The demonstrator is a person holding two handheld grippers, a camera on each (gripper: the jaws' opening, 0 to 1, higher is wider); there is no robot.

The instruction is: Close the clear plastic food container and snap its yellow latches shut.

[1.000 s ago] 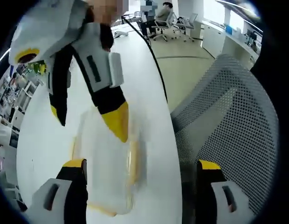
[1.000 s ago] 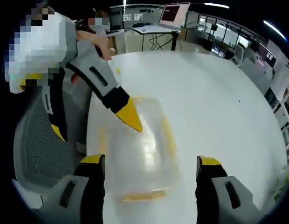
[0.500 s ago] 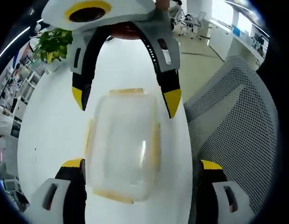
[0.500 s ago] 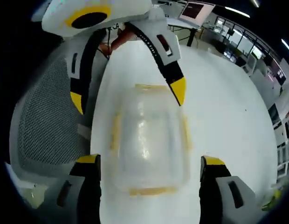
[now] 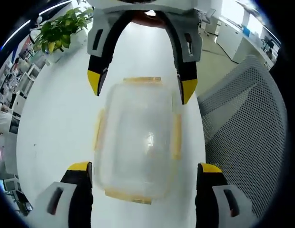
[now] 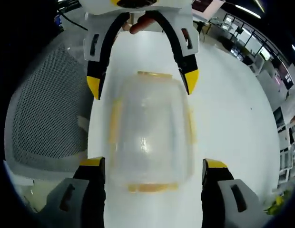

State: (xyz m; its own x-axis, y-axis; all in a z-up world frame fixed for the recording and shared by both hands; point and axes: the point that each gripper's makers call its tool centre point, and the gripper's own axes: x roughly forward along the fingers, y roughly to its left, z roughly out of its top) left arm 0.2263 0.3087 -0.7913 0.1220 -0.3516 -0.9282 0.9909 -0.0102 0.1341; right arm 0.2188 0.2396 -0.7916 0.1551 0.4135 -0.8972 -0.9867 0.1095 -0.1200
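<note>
**Two grippers facing each other over the container**

We are looking at the container [image 5: 137, 142] lying on the white worktop [image 5: 52, 137], close to the edge where a mesh chair [image 5: 247, 128] is standing. The lid seems to be already sitting on the box, but the plastic is clear and blurred, so we cannot tell whether it is pressed fully down.

In the left gripper view, the left gripper [image 5: 143, 183] is standing with its jaws wide, one on each side of the near end of the container and not touching it. The right gripper [image 5: 142, 88] is coming in from the far end, also spread wide, its yellow tips just beside the far corners. It is holding nothing. In the right gripper view we are seeing the same thing mirrored: the right gripper [image 6: 153, 178] is framing one short end, and the left gripper [image 6: 142, 84] the other.

The long axis of the container is running straight from one gripper to the other. The yellow latches [image 5: 176, 137] are sitting on the long sides and on both short ends. In our judgement each gripper is equally near to its own end latch, so the coming move is probably asking for pressing down on those first.
</note>
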